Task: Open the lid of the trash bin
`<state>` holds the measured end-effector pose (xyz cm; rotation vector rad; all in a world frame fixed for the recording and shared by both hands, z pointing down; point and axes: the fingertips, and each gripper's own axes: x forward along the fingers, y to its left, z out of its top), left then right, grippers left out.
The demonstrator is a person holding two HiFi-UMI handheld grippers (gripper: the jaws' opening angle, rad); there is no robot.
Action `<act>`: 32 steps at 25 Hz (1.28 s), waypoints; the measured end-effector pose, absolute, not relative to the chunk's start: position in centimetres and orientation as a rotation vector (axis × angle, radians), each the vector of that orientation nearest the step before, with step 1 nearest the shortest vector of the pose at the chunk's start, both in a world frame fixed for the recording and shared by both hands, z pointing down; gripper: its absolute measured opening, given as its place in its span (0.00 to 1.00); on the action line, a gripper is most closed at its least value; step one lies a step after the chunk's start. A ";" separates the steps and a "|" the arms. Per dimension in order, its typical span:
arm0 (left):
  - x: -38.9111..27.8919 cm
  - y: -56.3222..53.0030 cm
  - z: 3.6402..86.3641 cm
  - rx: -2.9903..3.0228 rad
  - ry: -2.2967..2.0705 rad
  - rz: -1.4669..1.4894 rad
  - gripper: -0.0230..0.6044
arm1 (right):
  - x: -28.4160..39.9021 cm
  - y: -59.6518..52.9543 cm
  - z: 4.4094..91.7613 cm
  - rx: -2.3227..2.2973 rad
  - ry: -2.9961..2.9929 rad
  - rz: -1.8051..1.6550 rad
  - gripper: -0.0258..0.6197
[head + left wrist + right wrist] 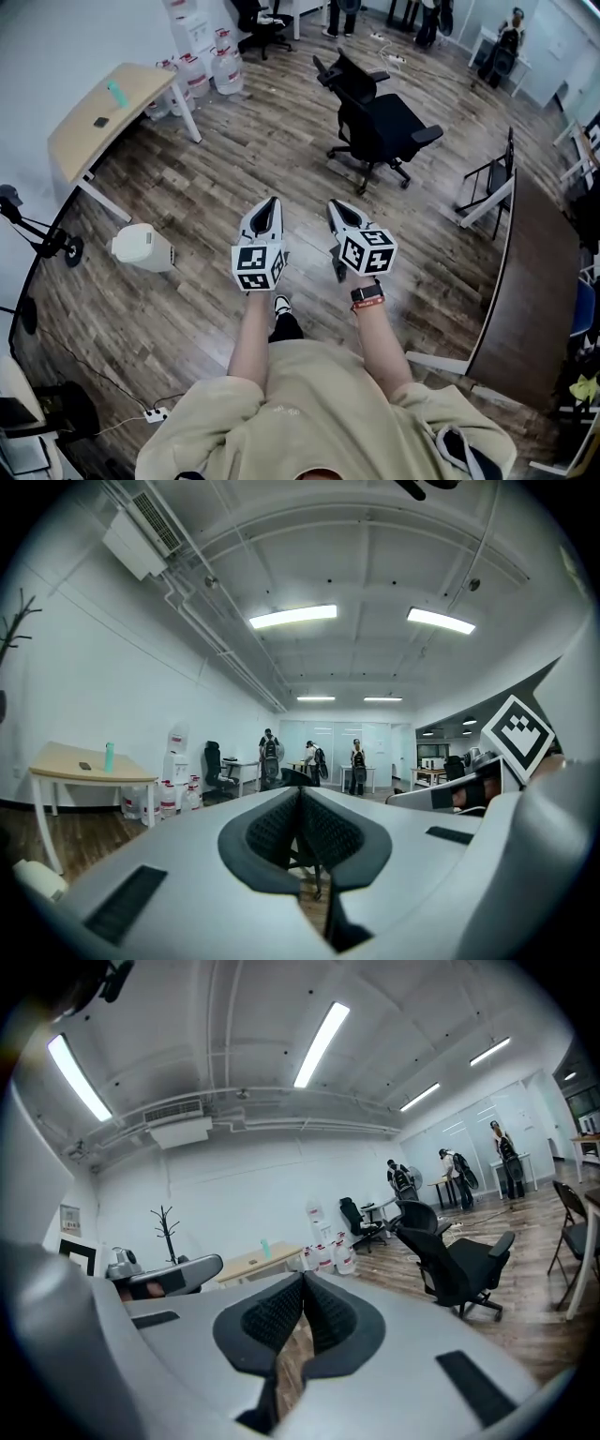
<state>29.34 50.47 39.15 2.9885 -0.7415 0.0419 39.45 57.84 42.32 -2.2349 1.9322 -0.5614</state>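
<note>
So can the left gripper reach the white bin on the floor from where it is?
Probably not yet. The left gripper is held up in front of the person, jaws shut, while the trash bin sits off to its left. Only bare floor lies between, so nothing blocks stepping closer.

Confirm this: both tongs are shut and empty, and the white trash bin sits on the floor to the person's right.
Wrong side. The head view shows the white trash bin on the floor to the person's left. The left tongs and right tongs are shut and empty, as stated.
</note>
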 end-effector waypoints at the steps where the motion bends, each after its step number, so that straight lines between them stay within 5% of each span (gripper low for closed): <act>1: 29.3 48.4 38.9 2.983 -0.756 0.042 0.07 | 39.4 55.7 42.1 -2.223 1.940 -0.571 0.06; 15: 24.5 21.2 37.3 2.874 -0.990 -0.006 0.07 | 34.1 27.2 40.2 -2.045 2.195 -0.599 0.06; 32: 7.6 6.9 40.8 2.587 -1.523 0.035 0.07 | 17.0 8.2 43.8 -1.561 2.651 -0.729 0.06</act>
